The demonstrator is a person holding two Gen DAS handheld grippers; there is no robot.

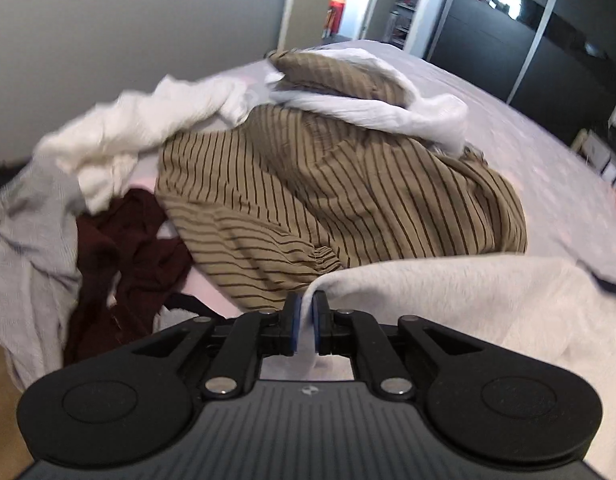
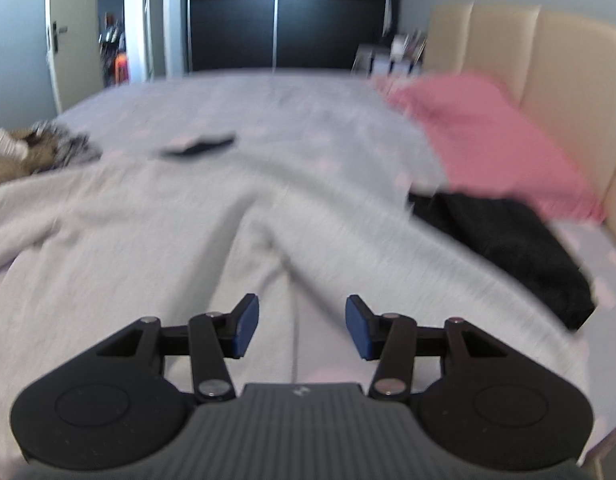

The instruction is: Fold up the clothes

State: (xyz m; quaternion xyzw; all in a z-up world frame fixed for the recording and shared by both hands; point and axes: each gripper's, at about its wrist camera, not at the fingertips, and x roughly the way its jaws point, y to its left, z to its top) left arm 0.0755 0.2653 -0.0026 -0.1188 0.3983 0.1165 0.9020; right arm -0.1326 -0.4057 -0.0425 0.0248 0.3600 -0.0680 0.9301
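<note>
**Pale fleece garment spread on the bed, one edge between the left jaws**

The left gripper [image 1: 304,322] has its jaws narrow, with a fold of the cream fleece garment [image 1: 468,320] between the blue pads; whether the pads press on the cloth cannot be told. The right gripper [image 2: 302,326] hangs above the same garment [image 2: 148,248], its jaws about half apart and nothing between them.

The garment lies across the near part of the bed [image 2: 268,108]. Beyond it, in the right wrist view, a broad bare stretch of lilac cover runs to the far edge. To its right a black garment [image 2: 508,240] lies touching its edge, with a pink pillow [image 2: 488,140] behind, against the padded cream headboard [image 2: 548,80]. A small dark item [image 2: 200,146] on the cover is too blurred to name.

In the left wrist view the room is tighter: a heap of unfolded clothes lies just beyond the fingers, an olive striped garment [image 1: 308,184] in the middle, white cloth [image 1: 148,128] over and behind it, a maroon piece [image 1: 128,248] and a grey piece [image 1: 24,240] to the left, cut off by the frame.

Dark wardrobe doors [image 2: 288,20] stand beyond the bed, with an open doorway [image 2: 112,40] beside them.
</note>
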